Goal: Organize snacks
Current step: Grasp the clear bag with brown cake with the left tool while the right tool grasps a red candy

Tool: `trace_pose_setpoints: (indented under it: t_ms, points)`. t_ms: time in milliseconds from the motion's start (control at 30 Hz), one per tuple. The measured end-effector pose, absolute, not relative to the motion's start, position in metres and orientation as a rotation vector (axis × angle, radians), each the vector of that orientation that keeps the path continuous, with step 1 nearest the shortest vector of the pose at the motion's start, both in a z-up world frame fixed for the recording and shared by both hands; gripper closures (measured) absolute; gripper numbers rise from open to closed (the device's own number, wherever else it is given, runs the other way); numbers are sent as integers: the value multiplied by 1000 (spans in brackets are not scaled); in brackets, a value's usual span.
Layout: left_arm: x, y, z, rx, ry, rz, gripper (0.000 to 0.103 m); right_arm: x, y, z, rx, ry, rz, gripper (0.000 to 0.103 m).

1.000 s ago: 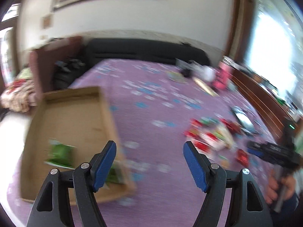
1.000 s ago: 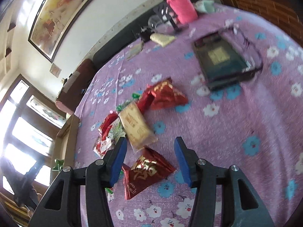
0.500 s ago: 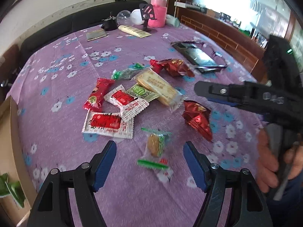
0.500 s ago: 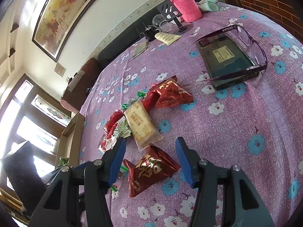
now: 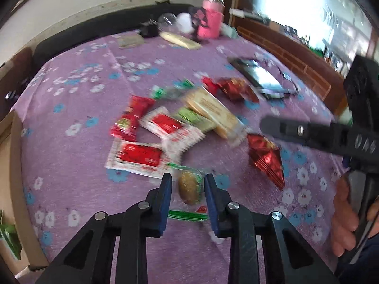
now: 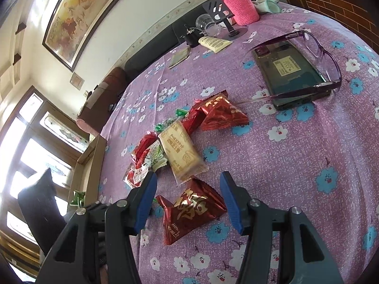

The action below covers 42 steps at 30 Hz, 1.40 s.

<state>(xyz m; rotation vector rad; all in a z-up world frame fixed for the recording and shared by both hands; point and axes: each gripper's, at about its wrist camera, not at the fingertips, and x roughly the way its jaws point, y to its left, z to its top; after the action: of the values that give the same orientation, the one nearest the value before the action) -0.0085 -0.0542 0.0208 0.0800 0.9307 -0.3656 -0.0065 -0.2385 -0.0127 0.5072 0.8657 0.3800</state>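
Loose snack packets lie in a heap on the purple flowered cloth (image 5: 71,161). My left gripper (image 5: 187,176) is closing, and its blue pads touch both sides of a clear cookie packet (image 5: 189,187) with green ends, which lies on the cloth. Behind it are red-and-white sachets (image 5: 139,153) and a long biscuit pack (image 5: 213,113). My right gripper (image 6: 188,174) is opening around a red foil triangle packet (image 6: 191,210), its pads clear of the foil. A second red triangle (image 6: 220,113) lies farther back. The cardboard box (image 5: 14,142) sits at the left edge with green packets (image 5: 9,239) inside.
A phone with purple glasses on it (image 6: 291,75) lies at the right. A pink sleeved bottle (image 6: 239,4), a black stand, a glass and small items crowd the far end. A person's hand (image 5: 343,213) holds the right gripper's handle. A dark sofa runs behind the table.
The left gripper swung from over the cardboard box to the snack heap, came down over the cookie packet and narrowed its jaws around it. The right gripper stayed over the red triangle and widened slightly.
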Motion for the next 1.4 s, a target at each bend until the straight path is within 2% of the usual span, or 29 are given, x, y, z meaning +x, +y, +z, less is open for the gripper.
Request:
trace_pose_setpoints:
  t_ms: [67, 233, 467, 667, 833, 1067, 1133, 1167, 1400]
  points:
    - [-9, -41, 31, 43, 883, -341, 75, -6, -234, -14, 486, 881, 380, 44]
    - [-7, -14, 46, -19, 782, -252, 75, -10, -210, -13, 377, 896, 445, 44]
    - [4, 3, 46, -79, 789, -233, 75, -28, -167, -1, 135, 839, 515, 43]
    - [8, 3, 39, -115, 852, -290, 75, -23, -177, -5, 179, 851, 499, 42]
    - [8, 3, 39, -125, 854, -290, 75, -26, -153, -10, 57, 874, 508, 34]
    - [9, 2, 36, -134, 873, -303, 75, -20, -151, -17, 87, 911, 520, 34]
    - [9, 2, 35, -135, 877, -306, 75, -18, -153, -18, 137, 915, 562, 40]
    - [9, 2, 35, -135, 877, -306, 75, -17, -155, -19, 158, 916, 571, 57]
    - [10, -2, 31, -124, 904, -332, 75, -15, -174, -16, 256, 877, 541, 63]
